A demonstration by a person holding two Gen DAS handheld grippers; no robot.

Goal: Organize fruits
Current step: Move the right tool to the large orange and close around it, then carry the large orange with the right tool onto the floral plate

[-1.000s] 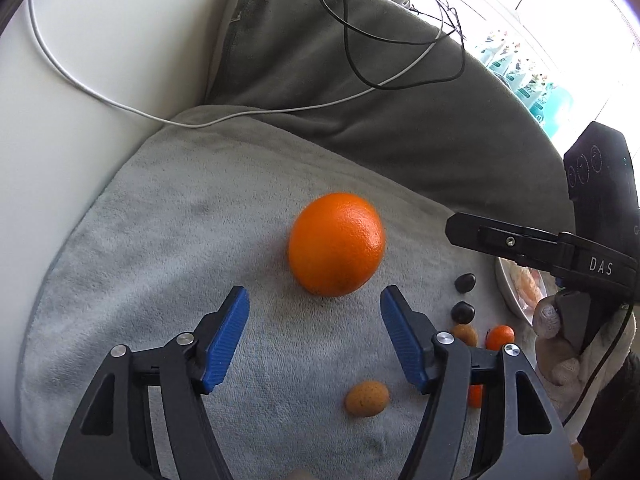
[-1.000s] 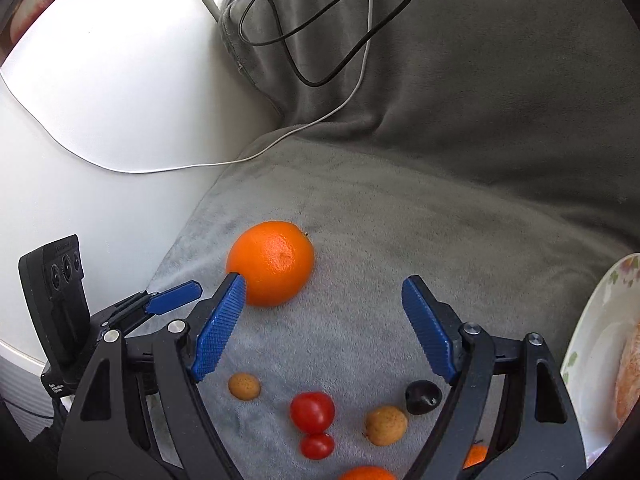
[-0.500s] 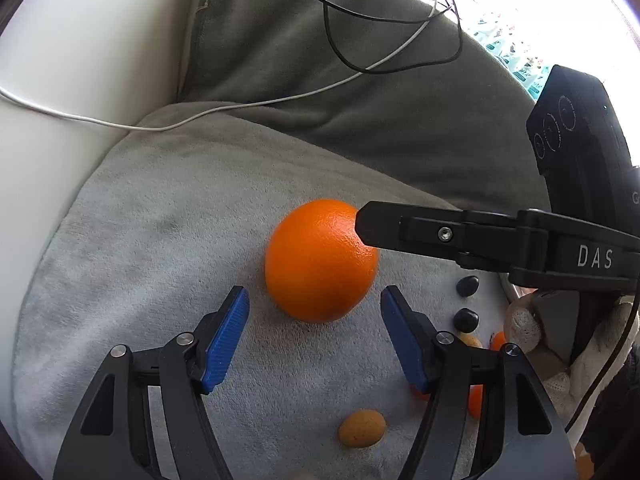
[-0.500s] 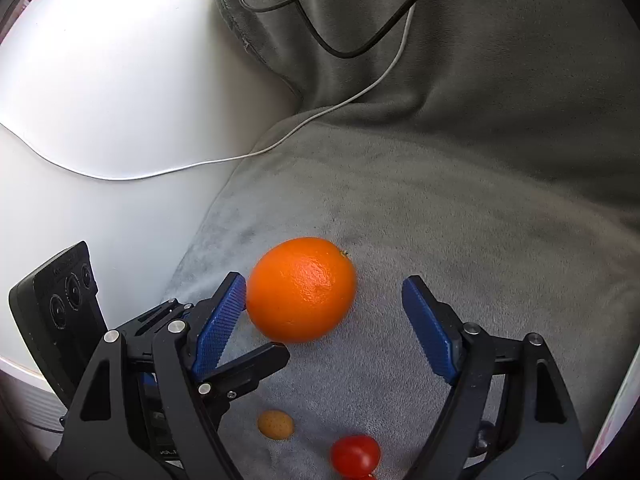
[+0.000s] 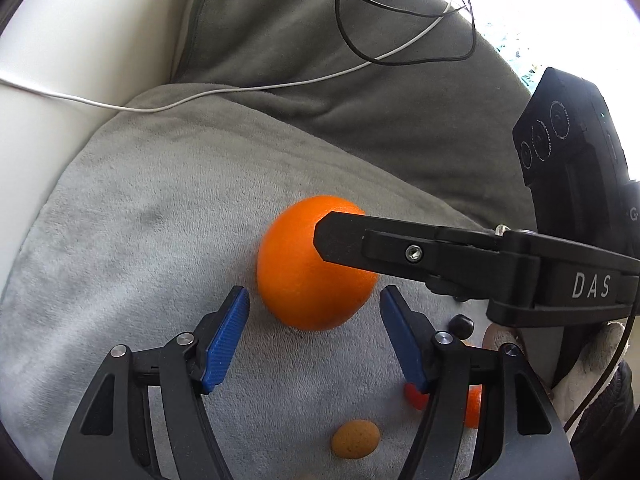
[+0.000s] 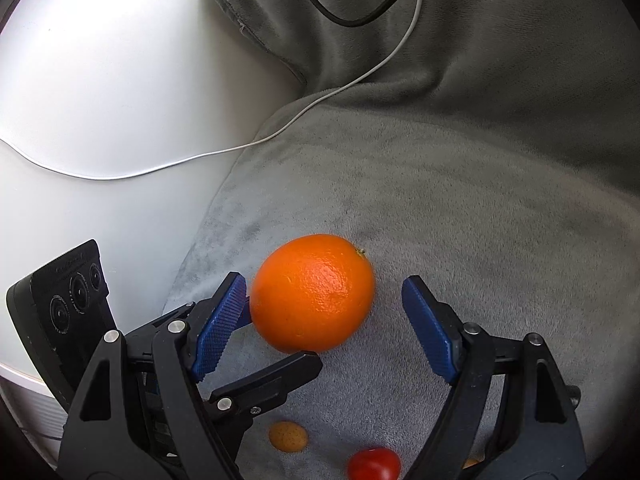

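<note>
1. Both grippers crowd one big orange [image 5: 308, 276] that sits on the light grey blanket [image 5: 140, 248], well in from its edges
2. The left gripper [image 5: 314, 334] points down at the fruit with its blue pads [image 5: 226, 334] apart; the orange lies just past the tips, and neither pad touches it
3. The right gripper [image 6: 324, 328] stands wide too; in its own view the left-hand pad [image 6: 218, 326] is right against the orange's side, and the other pad is clear of it with blanket between
4. In the left wrist view one black finger of the right gripper [image 5: 420, 254] crosses in front of the orange's upper right part
5. In the right wrist view a finger of the left gripper [image 6: 266, 384] reaches in under the orange from the lower left
6. Nearer the cameras lie small pieces: a tan speckled fruit [image 5: 355, 438], a red tomato [image 6: 374, 464], a dark round fruit [image 5: 461, 325]
7. A gloved hand [image 5: 588, 364] grips the right tool at the frame's right edge
8. A white cable [image 6: 280, 132] and a black cable [image 5: 400, 20] run over the darker grey cushion [image 5: 320, 80] behind
</note>
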